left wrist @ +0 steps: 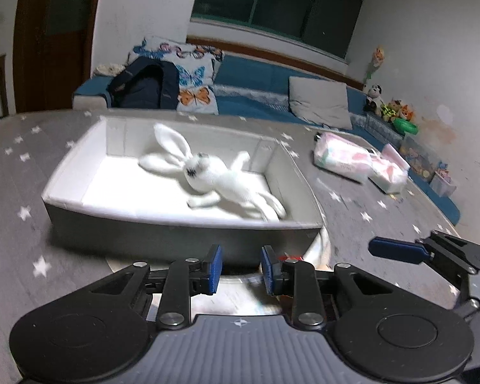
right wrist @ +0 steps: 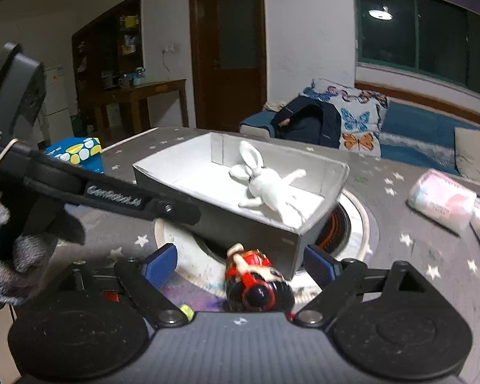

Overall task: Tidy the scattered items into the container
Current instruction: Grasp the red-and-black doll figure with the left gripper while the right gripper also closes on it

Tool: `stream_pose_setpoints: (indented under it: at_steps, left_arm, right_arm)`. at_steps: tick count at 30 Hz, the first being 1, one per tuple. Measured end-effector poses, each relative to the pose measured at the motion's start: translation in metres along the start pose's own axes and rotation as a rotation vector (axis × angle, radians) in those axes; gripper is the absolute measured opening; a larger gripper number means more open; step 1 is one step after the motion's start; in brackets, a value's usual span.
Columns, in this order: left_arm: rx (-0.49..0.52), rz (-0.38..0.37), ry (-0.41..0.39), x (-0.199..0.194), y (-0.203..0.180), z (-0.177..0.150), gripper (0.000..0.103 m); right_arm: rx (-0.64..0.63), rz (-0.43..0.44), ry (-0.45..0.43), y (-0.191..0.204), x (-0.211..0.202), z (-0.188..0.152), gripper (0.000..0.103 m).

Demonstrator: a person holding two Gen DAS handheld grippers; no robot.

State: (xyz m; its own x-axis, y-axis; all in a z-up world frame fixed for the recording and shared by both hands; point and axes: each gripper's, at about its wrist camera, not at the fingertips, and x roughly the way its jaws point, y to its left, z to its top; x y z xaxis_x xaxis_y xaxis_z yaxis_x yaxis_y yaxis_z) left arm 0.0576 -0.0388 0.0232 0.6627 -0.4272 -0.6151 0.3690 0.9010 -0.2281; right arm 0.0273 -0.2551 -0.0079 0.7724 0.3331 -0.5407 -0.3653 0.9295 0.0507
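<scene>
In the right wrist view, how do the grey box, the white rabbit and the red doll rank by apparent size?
1. grey box
2. white rabbit and red doll: about alike; the doll lies nearer the camera, so I do not rank them.

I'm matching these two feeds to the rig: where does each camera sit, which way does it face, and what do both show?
Left wrist: on the left hand-held gripper, facing the grey box holding the white rabbit; the right hand-held gripper's finger shows at right.
Right wrist: on the right hand-held gripper, open around a red figurine lying before the box; the left gripper and a gloved hand show at left.
Shared: box, rabbit, tissue packs, sofa.
</scene>
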Motion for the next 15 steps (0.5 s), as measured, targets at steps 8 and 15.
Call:
stream_pose_setpoints:
  at_steps: [8, 15]
  left_arm:
    - [-0.044, -0.071, 0.056, 0.013, -0.008, -0.009, 0.03]
    - [-0.116, -0.141, 0.108, 0.028, -0.006, -0.007, 0.032]
  right_arm:
    - [0.035, -0.012, 0.074, -0.013, 0.016, -0.017, 0.084]
    - [0.087, 0.0, 0.125, -0.019, 0.036, -0.026, 0.069]
